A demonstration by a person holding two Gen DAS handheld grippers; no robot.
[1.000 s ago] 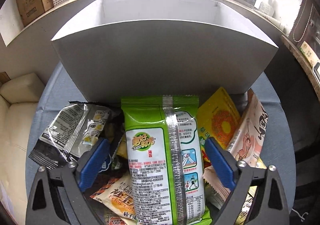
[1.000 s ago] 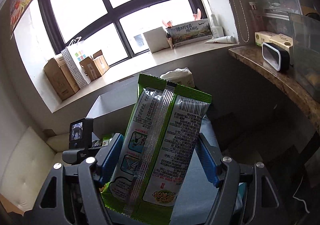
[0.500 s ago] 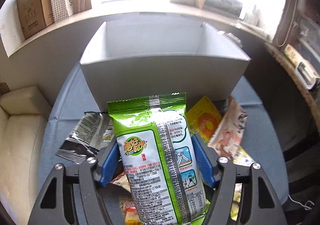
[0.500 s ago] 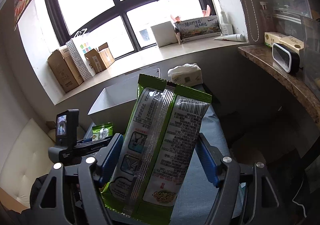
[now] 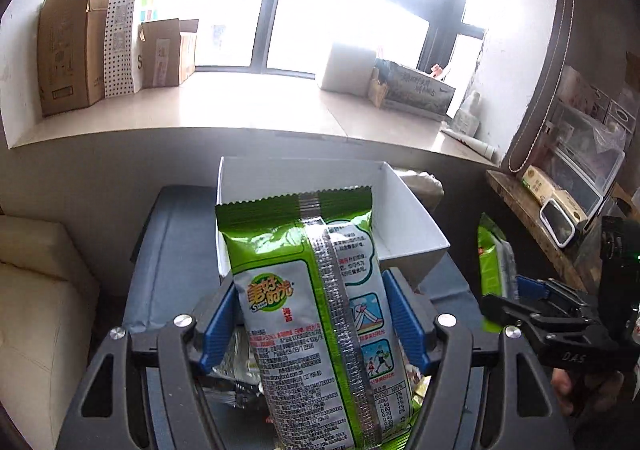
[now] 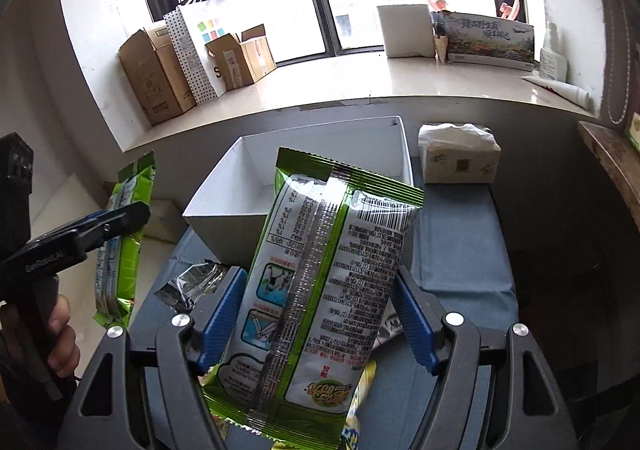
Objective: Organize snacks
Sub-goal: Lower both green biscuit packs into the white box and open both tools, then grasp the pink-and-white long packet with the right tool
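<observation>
Each gripper, left (image 5: 310, 324) and right (image 6: 316, 318), pinches 1 green snack packet (image 5: 316, 310) mid-body. Those puffy, slick packets look light, likely crushable; the crimped ends seem safer.

Each camera sits just behind its own tongs and looks forward between the blue pads, slightly downward toward the window. The left wrist view has the left tongs (image 5: 308, 326) close in the foreground, with the right tongs (image 5: 524, 290) at its right edge. The right wrist view looks from the other side past the right tongs, with the left tongs (image 6: 116, 218) at its left edge. Both views share the white box (image 5: 404, 210) (image 6: 224, 206), the blue-grey table (image 5: 168, 250) (image 6: 460, 250) and the windowsill (image 5: 240, 106) (image 6: 400, 82) with its cardboard boxes (image 5: 64, 62) (image 6: 152, 78).
</observation>
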